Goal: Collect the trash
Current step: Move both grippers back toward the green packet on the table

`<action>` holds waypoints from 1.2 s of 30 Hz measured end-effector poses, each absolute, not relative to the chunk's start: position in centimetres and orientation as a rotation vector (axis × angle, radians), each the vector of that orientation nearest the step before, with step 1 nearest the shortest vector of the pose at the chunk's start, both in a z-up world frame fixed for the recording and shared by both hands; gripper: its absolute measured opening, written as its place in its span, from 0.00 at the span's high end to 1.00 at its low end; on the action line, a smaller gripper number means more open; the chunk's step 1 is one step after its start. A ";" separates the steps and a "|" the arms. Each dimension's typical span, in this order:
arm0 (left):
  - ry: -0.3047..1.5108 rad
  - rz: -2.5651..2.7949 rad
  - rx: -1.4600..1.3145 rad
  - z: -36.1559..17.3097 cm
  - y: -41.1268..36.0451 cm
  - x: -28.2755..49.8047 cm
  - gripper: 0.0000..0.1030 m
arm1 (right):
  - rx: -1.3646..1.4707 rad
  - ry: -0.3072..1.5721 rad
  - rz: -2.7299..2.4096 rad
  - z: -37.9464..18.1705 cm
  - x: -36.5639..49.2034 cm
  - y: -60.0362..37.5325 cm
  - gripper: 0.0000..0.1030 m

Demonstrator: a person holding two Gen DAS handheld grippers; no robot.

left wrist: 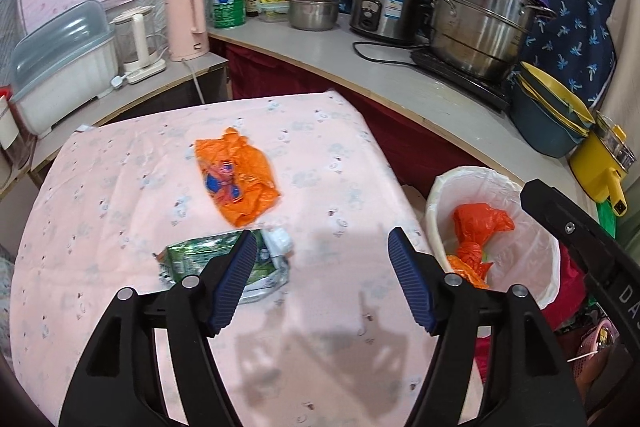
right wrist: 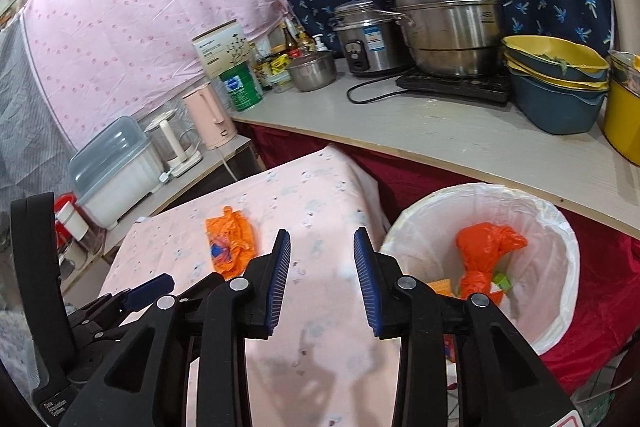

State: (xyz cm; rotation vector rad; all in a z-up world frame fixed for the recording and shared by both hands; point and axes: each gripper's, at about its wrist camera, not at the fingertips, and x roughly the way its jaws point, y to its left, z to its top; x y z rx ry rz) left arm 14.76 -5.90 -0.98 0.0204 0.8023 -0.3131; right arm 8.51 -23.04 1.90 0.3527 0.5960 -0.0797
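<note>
- My left tongs (left wrist: 322,245): jaws spread wide, holding nothing, above the pink tablecloth (left wrist: 120,227); the left blue pad (left wrist: 236,279) overlaps a green wrapper (left wrist: 188,259).
- My right tongs (right wrist: 322,249): jaws partly open, holding nothing, above the cloth's right edge.
- Trash on cloth: 1 orange wrapper (left wrist: 236,179), 1 green wrapper just beside it, nearer me.
- Bin (right wrist: 560,247), white liner, beside the table's right edge; holds 1 knotted orange bag (right wrist: 486,251).
- Room: grey counter (right wrist: 400,123) with steel pots, rice cooker, yellow and blue basins; pink kettle (left wrist: 187,23); pink and navy hanging cloths.
- Left view only: green wrapper. In the right view my left tongs cover that spot.
</note>
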 end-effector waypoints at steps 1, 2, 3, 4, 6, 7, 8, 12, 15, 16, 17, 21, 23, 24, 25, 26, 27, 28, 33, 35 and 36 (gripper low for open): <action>0.803 -0.306 0.015 -1.0 -5.3 14.8 0.37 | 0.348 0.598 -0.074 1.9 8.6 -22.5 0.68; 0.804 -0.298 0.009 -1.0 -4.8 14.8 0.37 | 0.343 0.600 -0.065 2.0 8.7 -21.9 0.68; 0.805 -0.291 0.002 -1.0 -4.2 14.9 0.37 | 0.340 0.603 -0.058 2.0 8.8 -21.4 0.68; 0.806 -0.285 -0.002 -1.1 -3.7 14.9 0.37 | 0.336 0.605 -0.051 2.0 8.9 -20.8 0.68; 0.807 -0.269 -0.011 -1.2 -2.6 14.9 0.37 | 0.330 0.610 -0.039 1.9 9.2 -19.8 0.68; 0.809 -0.264 -0.015 -1.3 -2.1 15.0 0.37 | 0.327 0.614 -0.032 1.9 9.3 -19.2 0.68; 0.812 -0.256 -0.021 -1.4 -1.6 15.0 0.37 | 0.324 0.617 -0.027 1.8 9.4 -18.8 0.68; 0.823 -0.222 -0.035 -2.1 0.5 15.1 0.32 | 0.314 0.635 -0.003 1.3 10.1 -17.1 0.68; 0.832 -0.192 -0.043 -2.6 1.9 15.3 0.31 | 0.309 0.649 0.014 0.9 10.8 -15.9 0.68; 0.840 -0.183 -0.049 -2.9 2.4 15.5 0.31 | 0.308 0.653 0.020 0.7 11.0 -15.6 0.68; 0.847 -0.174 -0.054 -3.2 2.8 15.6 0.31 | 0.307 0.659 0.026 0.6 11.3 -15.3 0.68; 0.874 -0.141 -0.067 -4.4 4.3 16.1 0.31 | 0.304 0.679 0.043 -0.2 12.4 -14.2 0.68; 0.891 -0.129 -0.074 -5.2 4.8 16.4 0.31 | 0.304 0.691 0.051 -0.8 13.0 -13.8 0.68; 0.901 -0.124 -0.078 -5.5 5.0 16.6 0.31 | 0.303 0.697 0.055 -1.0 13.3 -13.6 0.68; 0.908 -0.118 -0.079 -5.9 5.1 16.8 0.31 | 0.303 0.702 0.058 -1.3 13.6 -13.5 0.68; 0.915 -0.114 -0.081 -6.2 5.2 17.0 0.31 | 0.302 0.709 0.062 -1.6 13.9 -13.3 0.68; 0.922 -0.110 -0.083 -6.5 5.2 17.3 0.31 | 0.300 0.714 0.064 -1.8 14.2 -13.2 0.68; 0.928 -0.106 -0.084 -6.8 5.3 17.5 0.31 | 0.298 0.720 0.067 -2.1 14.5 -13.0 0.68; 0.968 -0.089 -0.099 -8.4 5.6 19.2 0.31 | 0.294 0.751 0.076 -3.5 16.5 -12.6 0.68; 0.993 -0.082 -0.109 -9.4 5.8 20.1 0.31 | 0.291 0.763 0.079 -4.1 17.5 -12.4 0.68; 1.004 -0.079 -0.114 -9.8 6.0 20.5 0.32 | 0.290 0.770 0.080 -4.4 18.0 -12.3 0.65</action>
